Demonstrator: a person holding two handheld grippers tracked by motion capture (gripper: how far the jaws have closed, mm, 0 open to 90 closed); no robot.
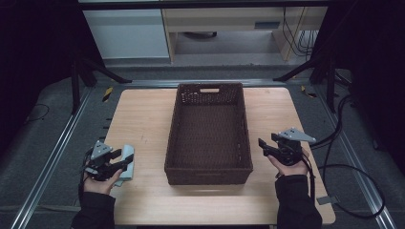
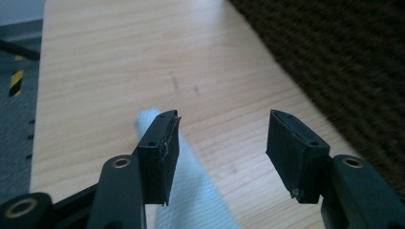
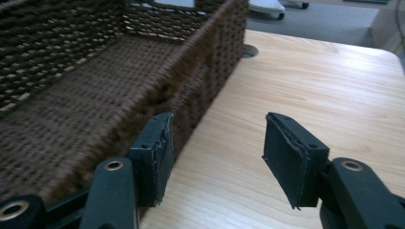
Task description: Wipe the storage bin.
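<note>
A folded white cloth (image 1: 128,151) lies on the wooden table (image 1: 143,114) near its left edge. My left gripper (image 1: 122,158) hovers over it, open. In the left gripper view the cloth (image 2: 196,191) runs under the left finger (image 2: 160,152) and into the gap, with nothing pinched by the left gripper (image 2: 222,138). A dark brown wicker basket (image 1: 208,174) stands empty at the table's middle. My right gripper (image 1: 262,147) is open just right of the basket. In its own view the right gripper (image 3: 217,143) has the basket wall (image 3: 210,62) close by its left finger.
The basket's side (image 2: 344,57) sits to the right of the left gripper, with bare table (image 2: 119,62) between. Bare wood (image 3: 310,81) stretches right of the basket. Black frame legs and cables (image 1: 344,157) surround the table on the floor.
</note>
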